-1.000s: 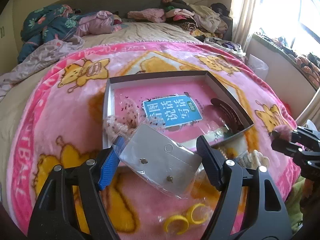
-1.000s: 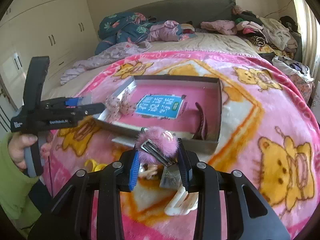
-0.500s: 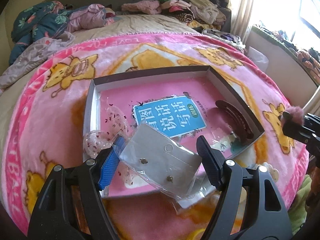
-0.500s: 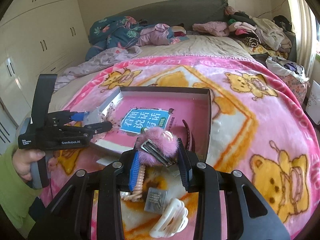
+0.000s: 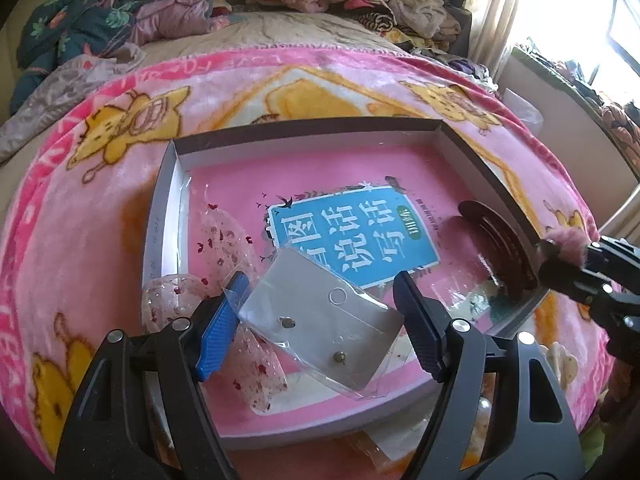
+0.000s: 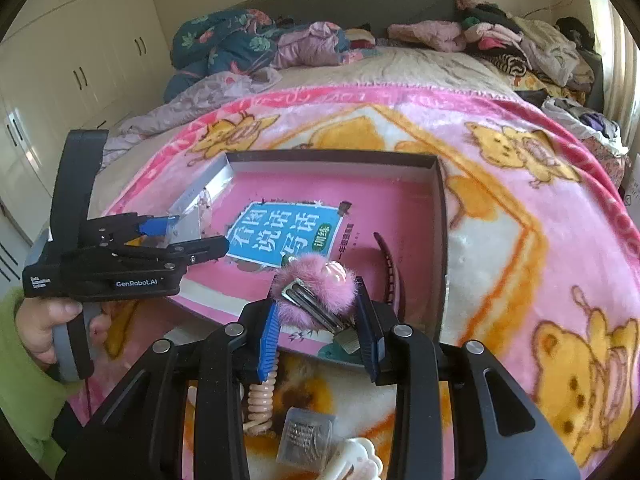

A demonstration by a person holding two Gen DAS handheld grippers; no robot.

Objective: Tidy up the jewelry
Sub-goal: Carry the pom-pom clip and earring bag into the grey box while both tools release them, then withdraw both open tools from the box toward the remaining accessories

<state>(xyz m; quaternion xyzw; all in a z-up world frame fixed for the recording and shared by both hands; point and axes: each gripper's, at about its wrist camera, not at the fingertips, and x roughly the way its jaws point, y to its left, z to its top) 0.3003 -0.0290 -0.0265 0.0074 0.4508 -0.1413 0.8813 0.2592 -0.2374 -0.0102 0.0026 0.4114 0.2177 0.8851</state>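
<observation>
Partly done: the shallow grey cardboard box holds a dark brown comb clip; left gripper clamps a bagged silver earring card, right gripper pinches a pink fluffy hair clip, both over the box; near it, a white claw clip and peach coil tie wait.

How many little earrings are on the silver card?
2. Both sit on the silver card in the left gripper: one earring near its middle, the other lower, toward its near edge. The back is hidden.

A lived-in home bedroom.
We see a bed under a pink bear blanket, heaped clothes at its headboard, cream wardrobe doors and a curtained window.
</observation>
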